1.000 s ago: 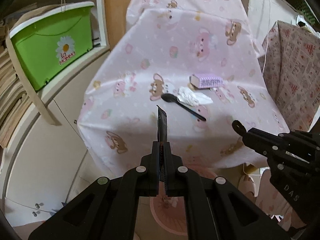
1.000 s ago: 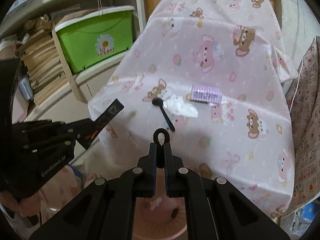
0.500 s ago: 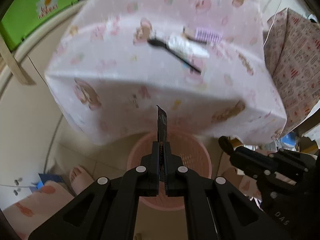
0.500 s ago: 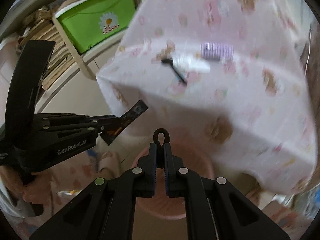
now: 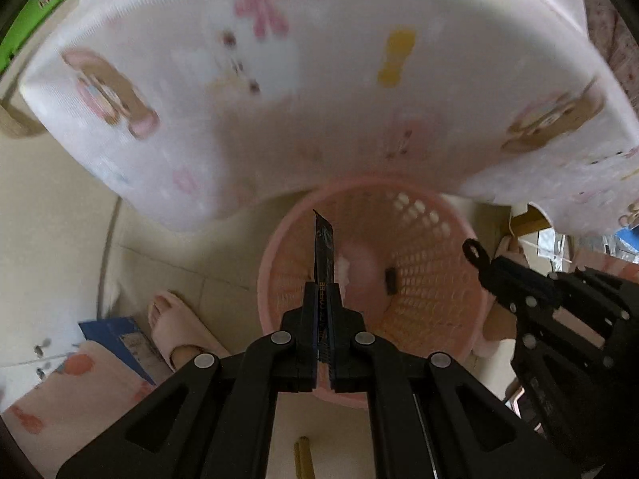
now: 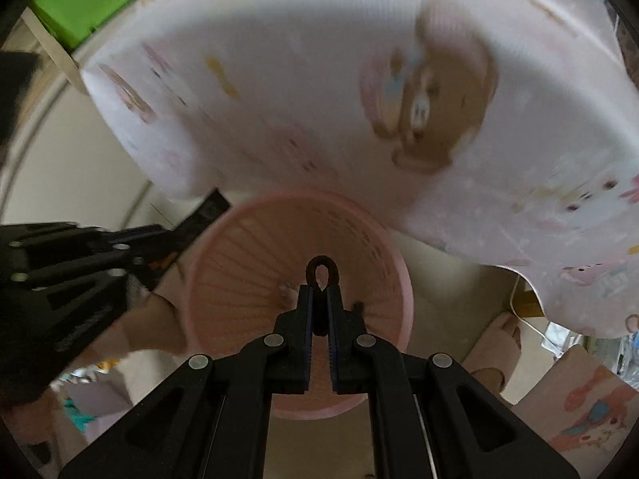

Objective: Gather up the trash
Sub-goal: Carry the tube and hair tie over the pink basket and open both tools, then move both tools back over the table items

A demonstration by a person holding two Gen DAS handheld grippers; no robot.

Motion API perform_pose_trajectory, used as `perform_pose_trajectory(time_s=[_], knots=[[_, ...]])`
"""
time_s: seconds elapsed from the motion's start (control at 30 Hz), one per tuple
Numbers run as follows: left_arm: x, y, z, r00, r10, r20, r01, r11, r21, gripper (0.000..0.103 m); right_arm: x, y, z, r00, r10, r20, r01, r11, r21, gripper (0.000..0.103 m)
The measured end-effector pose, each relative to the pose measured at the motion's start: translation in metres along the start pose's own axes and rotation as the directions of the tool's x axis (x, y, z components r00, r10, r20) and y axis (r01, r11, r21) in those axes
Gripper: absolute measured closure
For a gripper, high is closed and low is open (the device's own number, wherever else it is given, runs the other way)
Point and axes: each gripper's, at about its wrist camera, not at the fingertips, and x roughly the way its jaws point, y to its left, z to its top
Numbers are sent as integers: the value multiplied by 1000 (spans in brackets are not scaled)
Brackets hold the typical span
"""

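Note:
A pink perforated waste basket (image 5: 435, 271) stands on the floor under the hanging tablecloth, also seen in the right wrist view (image 6: 255, 247). My left gripper (image 5: 323, 291) points down over it, shut on a dark coffee sachet (image 5: 322, 247) that sticks up from the jaws. My right gripper (image 6: 319, 291) is shut on a small black ring-shaped piece (image 6: 321, 271), also above the basket. In the left wrist view the right gripper (image 5: 475, 251) hangs at the basket's right rim. Some white scrap (image 5: 343, 271) and a small dark bit (image 5: 391, 281) lie in the basket.
The pink bear-print tablecloth (image 5: 319, 80) overhangs the basket's far side. A person's slippered feet (image 5: 175, 319) stand at the left and right (image 6: 499, 343) of the basket. A green bin (image 6: 88, 4) sits on a shelf far left.
Both grippers dropped from above the table top to just over the basket and tilted downward. The table top with spoon, tissue and purple pack has left the view. Both grips unchanged.

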Motion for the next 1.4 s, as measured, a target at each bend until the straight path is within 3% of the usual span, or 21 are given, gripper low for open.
perform_pose_trajectory(time_s=[0.27, 0.47, 0.53, 0.6, 0.63, 0.67, 0.97, 1.1, 1.2, 1.4], knots=[[31, 0, -2, 996, 3, -85, -3, 1000, 5, 99, 42, -4, -9, 994, -23, -111, 25, 1000, 18, 96], [29, -1, -1, 997, 26, -77, -25, 1000, 14, 97, 40, -3, -11, 994, -16, -104, 16, 1000, -2, 95], [28, 1, -1, 996, 42, -73, -42, 999, 2, 93, 40, -5, -10, 995, -14, -102, 15, 1000, 2, 88], [24, 4, 0, 996, 59, -61, -60, 998, -6, 76, 39, -6, -10, 994, -39, -101, 40, 999, 7, 71], [21, 5, 1, 996, 67, -50, -68, 998, -9, 67, 36, -6, -10, 993, -60, -98, 61, 998, 9, 54], [19, 6, 2, 996, 75, -41, -75, 997, -9, 65, 34, -8, -8, 993, -80, -86, 82, 997, 15, 43], [-18, 19, 10, 986, 146, 79, -144, 989, -33, 64, 5, -30, 4, 992, -126, -13, 127, 983, 130, 39], [-56, 25, 12, 968, 160, 195, -152, 987, -53, 63, -25, -32, 10, 988, -141, 66, 131, 981, 142, 35], [-89, 32, 8, 945, 141, 297, -126, 990, -70, 60, -55, -35, 10, 982, -132, 137, 108, 980, 170, 34], [-137, 41, 7, 876, 161, 454, -126, 986, -106, 46, -110, -31, 15, 949, -156, 275, 116, 981, 156, 32]])
